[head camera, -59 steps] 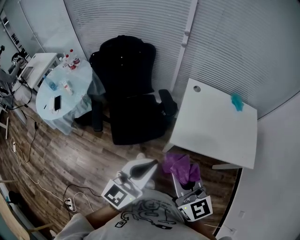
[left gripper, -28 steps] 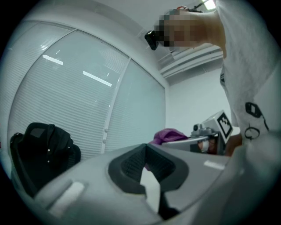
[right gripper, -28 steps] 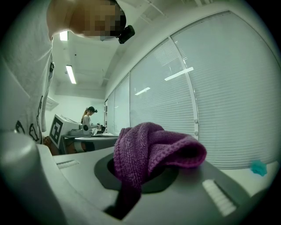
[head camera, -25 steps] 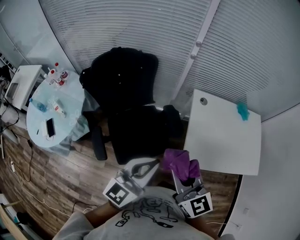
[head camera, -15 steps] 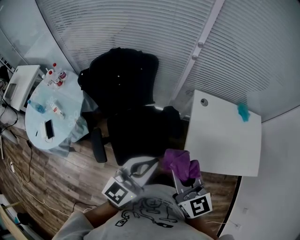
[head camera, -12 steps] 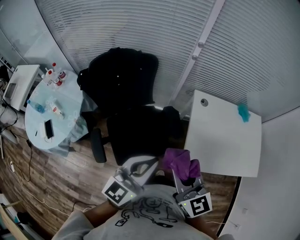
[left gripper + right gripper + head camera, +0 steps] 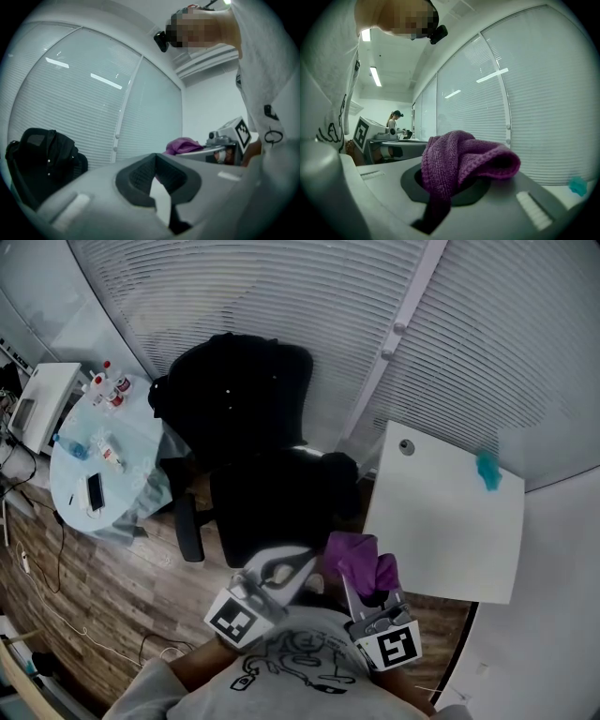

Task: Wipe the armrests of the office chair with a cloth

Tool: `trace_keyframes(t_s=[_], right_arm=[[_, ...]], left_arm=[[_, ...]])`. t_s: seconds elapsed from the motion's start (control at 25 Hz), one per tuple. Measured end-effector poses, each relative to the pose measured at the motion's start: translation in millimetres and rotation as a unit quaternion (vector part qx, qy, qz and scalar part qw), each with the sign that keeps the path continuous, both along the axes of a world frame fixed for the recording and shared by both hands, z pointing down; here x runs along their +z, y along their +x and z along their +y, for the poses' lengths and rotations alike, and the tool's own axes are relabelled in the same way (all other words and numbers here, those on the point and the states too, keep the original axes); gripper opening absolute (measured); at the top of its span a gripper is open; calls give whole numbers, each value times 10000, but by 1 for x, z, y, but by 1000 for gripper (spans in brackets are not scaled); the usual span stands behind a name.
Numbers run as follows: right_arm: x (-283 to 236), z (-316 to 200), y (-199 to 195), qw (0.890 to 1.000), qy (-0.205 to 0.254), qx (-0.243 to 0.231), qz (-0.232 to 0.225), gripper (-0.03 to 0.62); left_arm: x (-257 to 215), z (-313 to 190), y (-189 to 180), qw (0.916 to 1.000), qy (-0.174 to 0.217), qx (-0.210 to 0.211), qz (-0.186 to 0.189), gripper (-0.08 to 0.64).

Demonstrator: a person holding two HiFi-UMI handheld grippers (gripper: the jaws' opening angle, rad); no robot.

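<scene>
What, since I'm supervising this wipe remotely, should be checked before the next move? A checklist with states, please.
1. Cloth gripped: ok, the right gripper is shut on the purple cloth.
2. Left gripper free: ok, jaws together, nothing between.
3. Armrests in sight: ok, the office chair shows one armrest and the other armrest.
4. Cloth on an armrest: not ok, it is held short of the chair.
5. Armrests free of the dark jacket on the backrest: cannot tell.

Right tongs (image 7: 454,185) clamped on bunched purple cloth (image 7: 461,159), window blinds (image 7: 543,93) behind
</scene>
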State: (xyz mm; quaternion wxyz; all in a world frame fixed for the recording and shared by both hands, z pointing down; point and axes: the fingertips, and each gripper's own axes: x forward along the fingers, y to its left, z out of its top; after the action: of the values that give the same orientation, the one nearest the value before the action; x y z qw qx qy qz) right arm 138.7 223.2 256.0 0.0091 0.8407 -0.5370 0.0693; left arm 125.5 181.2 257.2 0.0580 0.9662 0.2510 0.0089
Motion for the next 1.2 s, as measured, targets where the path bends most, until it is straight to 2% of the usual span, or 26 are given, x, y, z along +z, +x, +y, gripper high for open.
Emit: trace_keyframes(t_s=[0.28, 0.6, 0.76, 1.0, 1.12, 1.2], right_arm=[[14, 12, 16, 9998, -109, -4, -151, 31], [55, 34, 24, 9980, -343, 114, -515, 31], [72, 40, 25, 9971, -444, 163, -602, 31], [91, 36, 32, 9970, -656, 130, -385, 31], [110, 31, 42, 9959, -851, 103, -301, 31], [122, 29, 47, 9947, -991, 116, -233, 31]], left_arm=[[11, 17, 15, 9998, -62, -3, -179, 3], [55, 31, 23, 9978, -77, 85, -654, 3], [72, 34, 27, 9970, -7, 125, -761, 3], [89, 36, 40, 9965, 595, 302, -512, 3], [107, 31, 49, 9955, 679, 297, -594, 3], [118, 27, 52, 9955, 576, 237, -707, 3]])
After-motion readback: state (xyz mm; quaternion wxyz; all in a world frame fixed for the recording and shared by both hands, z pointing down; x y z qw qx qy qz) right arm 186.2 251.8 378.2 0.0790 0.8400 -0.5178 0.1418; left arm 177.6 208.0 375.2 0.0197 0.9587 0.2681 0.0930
